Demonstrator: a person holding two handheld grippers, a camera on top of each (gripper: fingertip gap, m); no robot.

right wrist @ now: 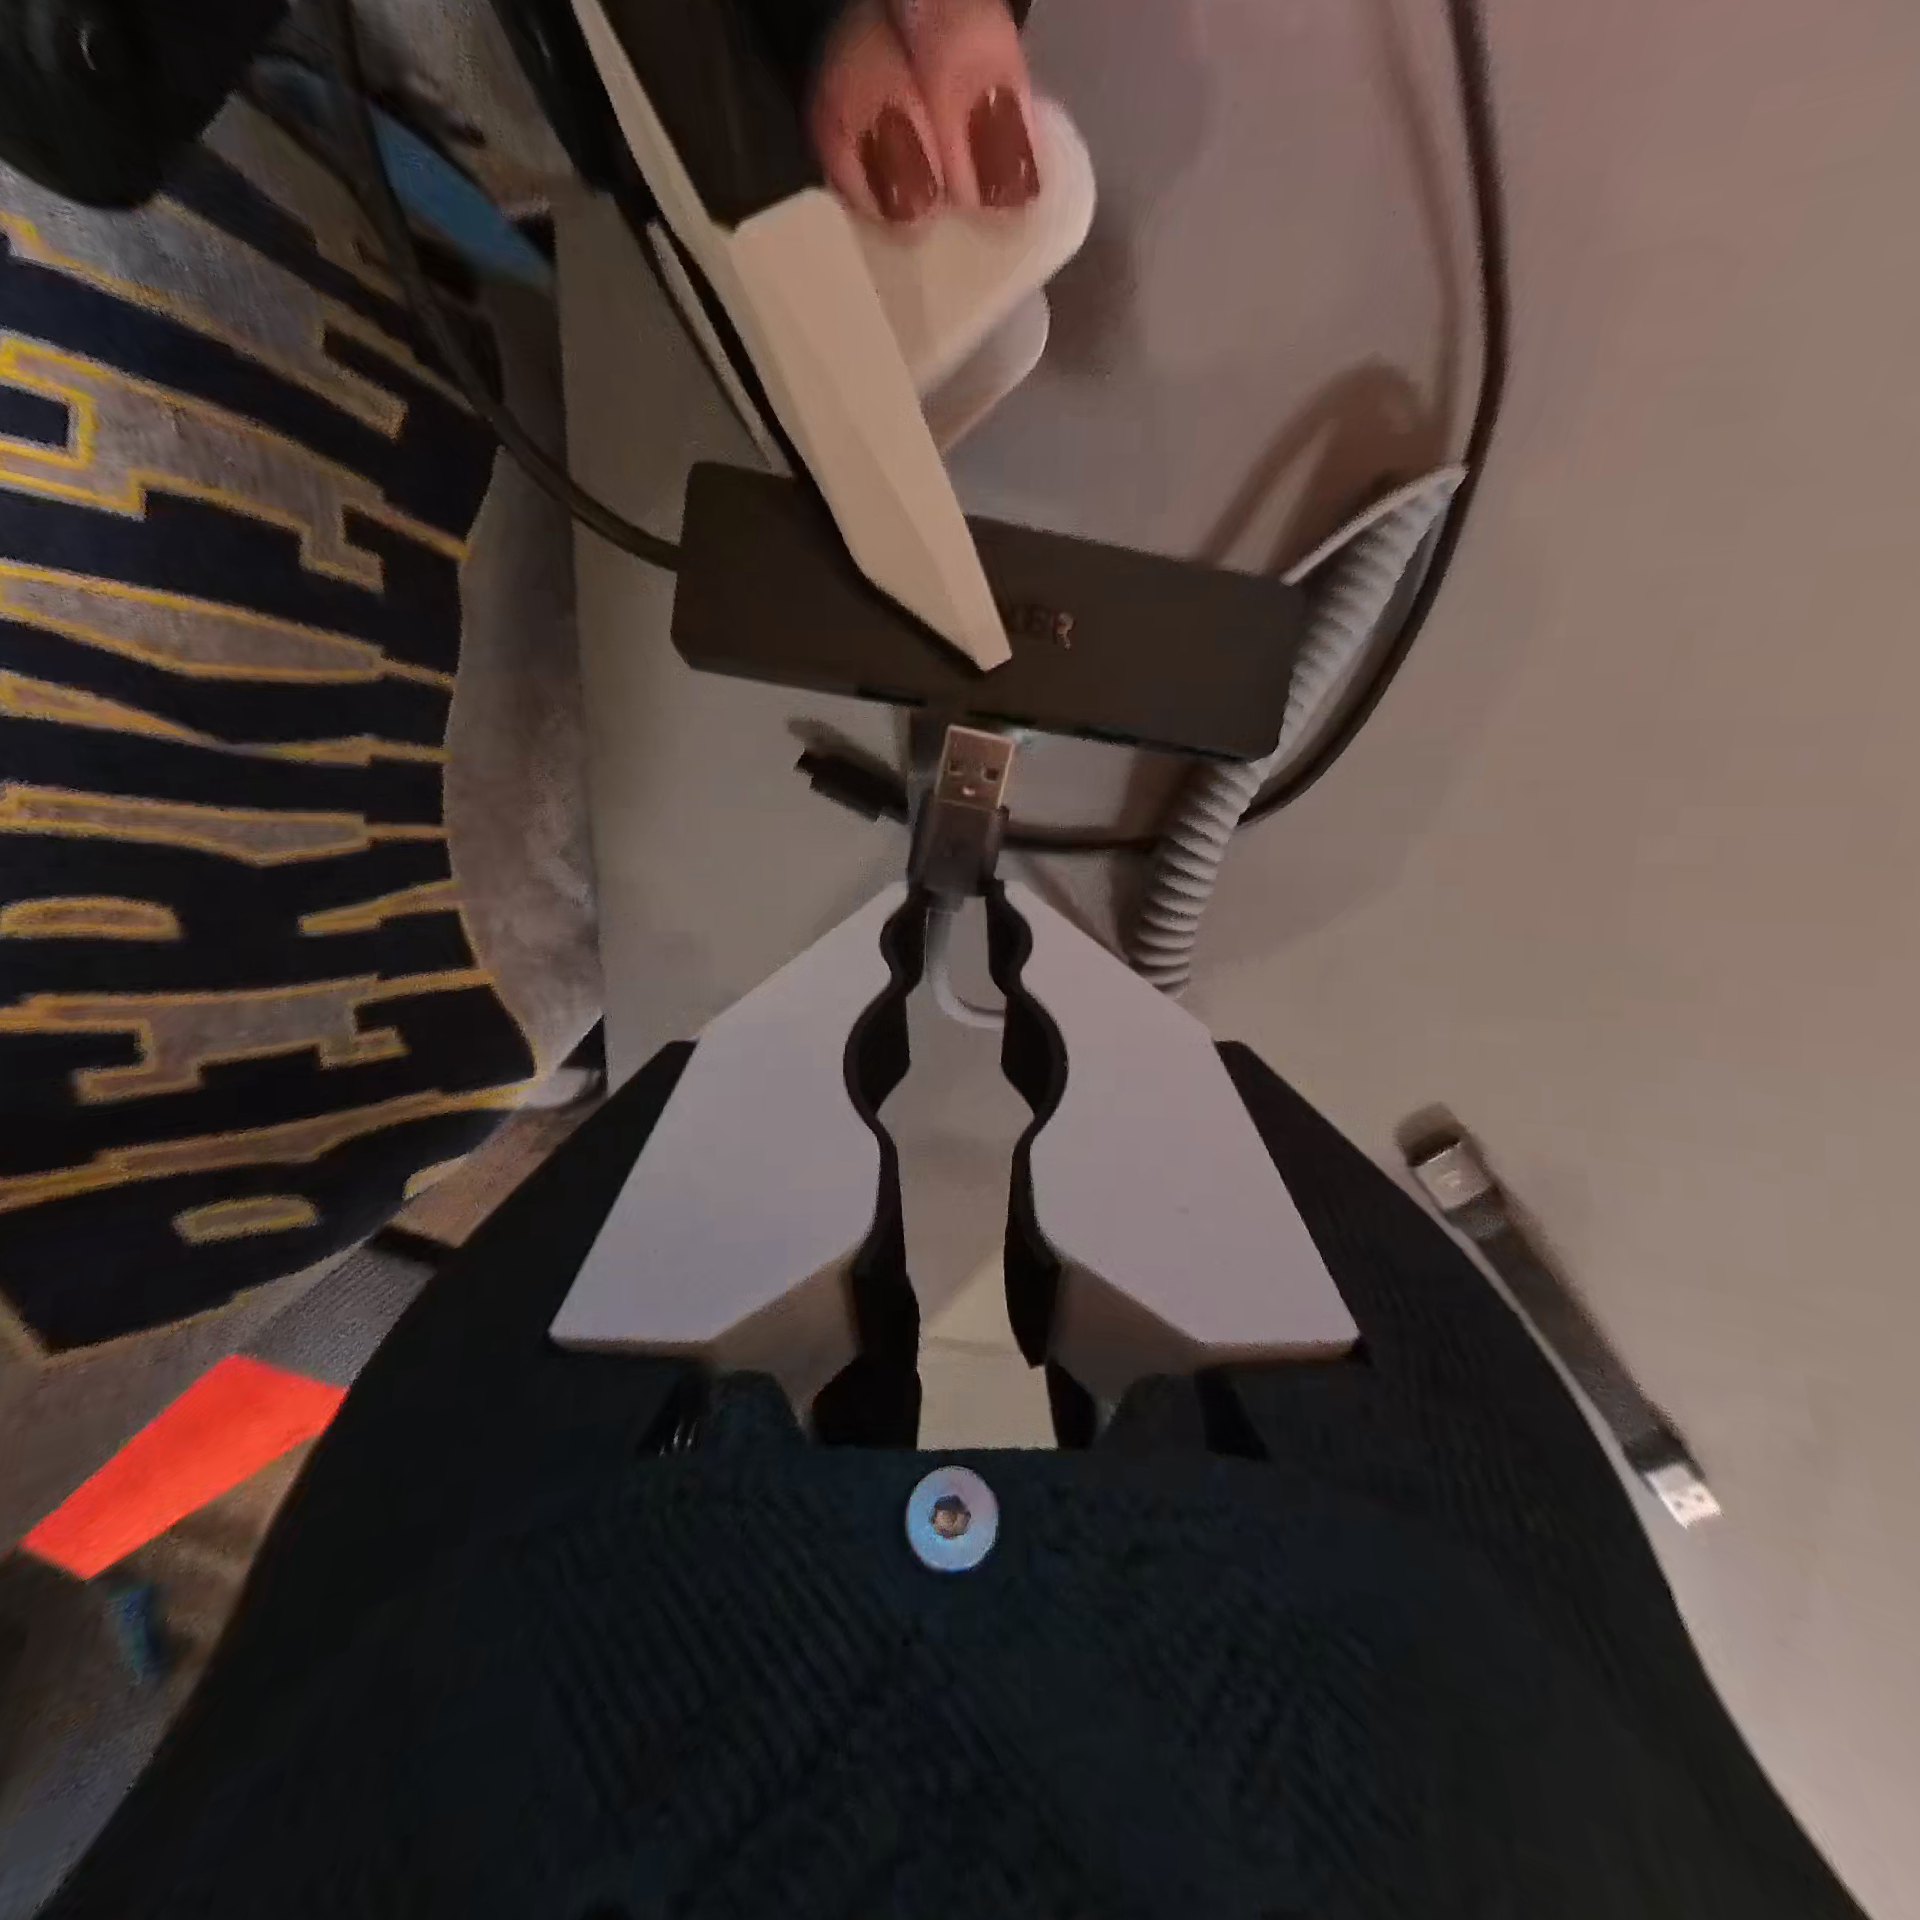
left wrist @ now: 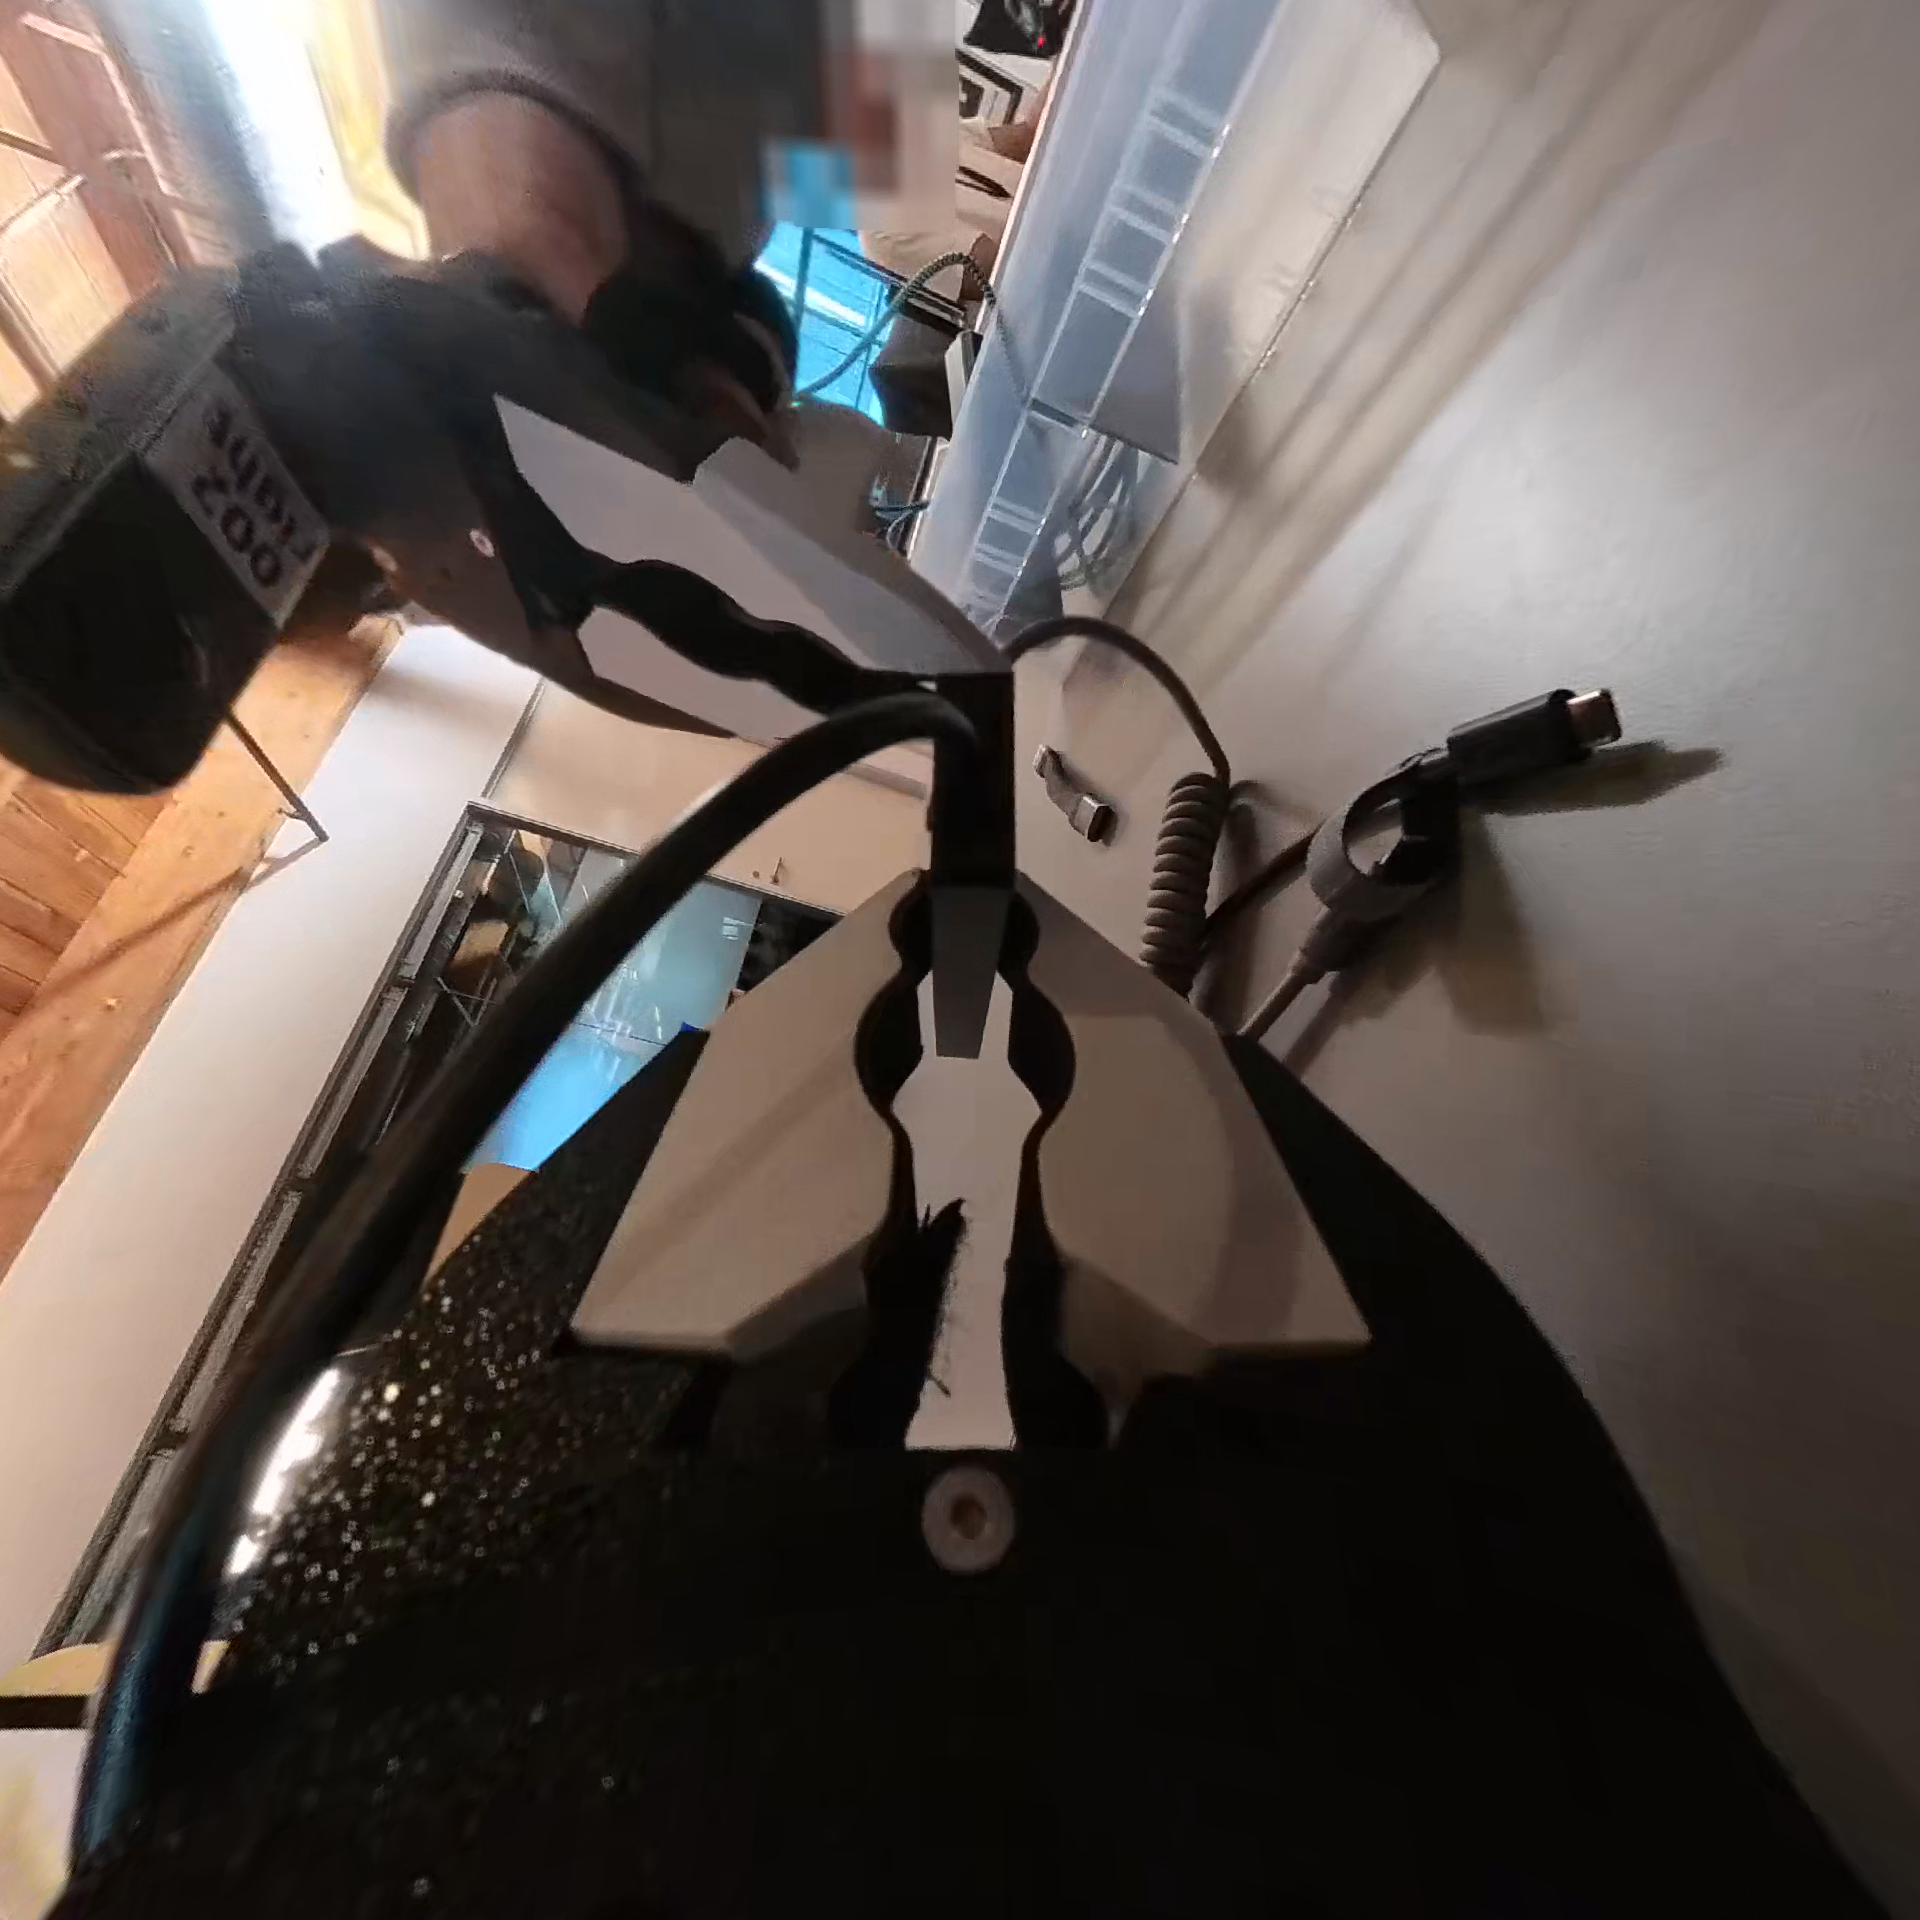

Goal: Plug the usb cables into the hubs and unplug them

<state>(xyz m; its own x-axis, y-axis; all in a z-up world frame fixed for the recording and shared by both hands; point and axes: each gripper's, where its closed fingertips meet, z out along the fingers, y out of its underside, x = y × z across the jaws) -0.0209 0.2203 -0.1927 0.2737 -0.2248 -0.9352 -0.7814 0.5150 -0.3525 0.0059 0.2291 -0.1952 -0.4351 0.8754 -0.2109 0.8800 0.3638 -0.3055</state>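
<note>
The right gripper [right wrist: 954, 914] is clamped on the dark grey shell of a USB plug [right wrist: 961, 805], whose silver metal tip points away from the camera at the near edge of a flat black hub [right wrist: 1143, 644]. The tip sits just short of the ports along that edge, apparently not yet inside one, though the slot itself is too dark to read. The plug's pale cable loops back between the fingers.

The left gripper [left wrist: 971, 904] is closed on the end of the hub, seen edge-on in its own view as a thin black slab standing up from the fingertips. In the right wrist view one of its white fingers lies across the hub's top. A black lead [left wrist: 540, 987] runs from the hub in a stiff arc toward the camera.

The hub is held off the white table [left wrist: 1662, 1143]. On the table to the right lie a grey coiled cable [left wrist: 1179, 862], a small silver connector [left wrist: 1075, 795] and a dark cable with a USB-C end [left wrist: 1538, 727] bound by a strap. In the right wrist view, a short flat black cable [right wrist: 1558, 1320] lies near right.

Handling, as a judgement: the hub is light, rigid and smooth, so it would slide or twist under push unless pinched across its flat faces, as it is. The plug shell is hard and small; grip it on the shell, not the soft cable, which would buckle. The metal tip needs square alignment, since a tilted entry would jam.
</note>
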